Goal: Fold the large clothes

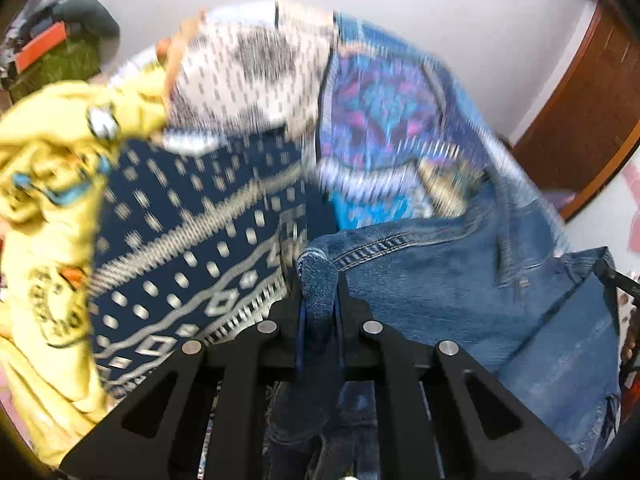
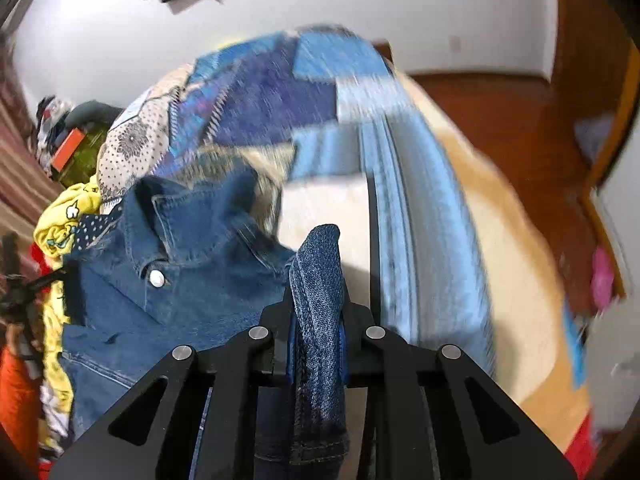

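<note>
A blue denim jacket [image 1: 460,280] hangs between my two grippers, above a patchwork bedspread. My left gripper [image 1: 319,276] is shut on a bunched fold of the denim, which sticks up between its black fingers. My right gripper [image 2: 318,268] is shut on another fold of the same jacket [image 2: 168,264]; its collar and a metal button show to the left. The jacket's body sags between the two holds. Both views are blurred by motion.
A yellow printed garment [image 1: 48,184] and a navy patterned cloth [image 1: 192,240] lie at the left. The patchwork bedspread [image 2: 280,100] covers the bed. A tan surface [image 2: 500,260] and a wooden floor [image 2: 500,120] lie at the right.
</note>
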`<state>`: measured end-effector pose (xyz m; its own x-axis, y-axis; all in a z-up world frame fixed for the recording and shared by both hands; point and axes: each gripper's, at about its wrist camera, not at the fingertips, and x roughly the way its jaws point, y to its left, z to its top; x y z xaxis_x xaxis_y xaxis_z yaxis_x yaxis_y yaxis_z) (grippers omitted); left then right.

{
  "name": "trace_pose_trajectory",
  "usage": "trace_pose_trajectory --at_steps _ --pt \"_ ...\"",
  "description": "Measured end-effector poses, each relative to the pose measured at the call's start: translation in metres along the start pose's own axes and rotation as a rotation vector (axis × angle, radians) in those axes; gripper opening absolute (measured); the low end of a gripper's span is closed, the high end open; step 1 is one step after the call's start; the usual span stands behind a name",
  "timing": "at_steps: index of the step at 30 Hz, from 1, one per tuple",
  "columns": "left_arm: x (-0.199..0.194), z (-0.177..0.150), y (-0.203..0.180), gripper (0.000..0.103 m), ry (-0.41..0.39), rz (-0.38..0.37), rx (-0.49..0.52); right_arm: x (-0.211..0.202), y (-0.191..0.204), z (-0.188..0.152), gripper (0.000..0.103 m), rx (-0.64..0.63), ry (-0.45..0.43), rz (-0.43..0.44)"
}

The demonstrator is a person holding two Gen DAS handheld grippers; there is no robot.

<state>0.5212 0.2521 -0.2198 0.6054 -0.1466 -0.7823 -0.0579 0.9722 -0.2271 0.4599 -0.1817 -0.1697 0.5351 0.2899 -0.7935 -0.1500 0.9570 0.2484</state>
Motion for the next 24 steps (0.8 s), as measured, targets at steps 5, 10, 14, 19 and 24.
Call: trace_pose_trajectory --at_steps 5,10,14,19,24 --pt "-0.028 0.019 0.006 0.011 -0.072 0.03 0.0 0.003 0.014 0.038 0.014 -0.08 -0.063 -0.07" --pt "0.008 0.012 0.025 0.012 0.035 0.157 -0.02 0.047 0.02 0.04 0.014 -0.099 0.013 -0.123" --pt "0.031 0.001 0.031 0.02 0.083 0.219 -0.044 0.08 0.013 0.027 0.022 -0.114 0.092 -0.201" --pt "0.037 -0.006 0.03 0.062 0.155 0.329 -0.03 0.082 0.004 0.016 0.061 -0.101 0.182 -0.225" --pt "0.01 -0.015 0.014 0.062 0.171 0.292 0.013 0.05 0.007 0.007 0.067 -0.061 0.171 -0.198"
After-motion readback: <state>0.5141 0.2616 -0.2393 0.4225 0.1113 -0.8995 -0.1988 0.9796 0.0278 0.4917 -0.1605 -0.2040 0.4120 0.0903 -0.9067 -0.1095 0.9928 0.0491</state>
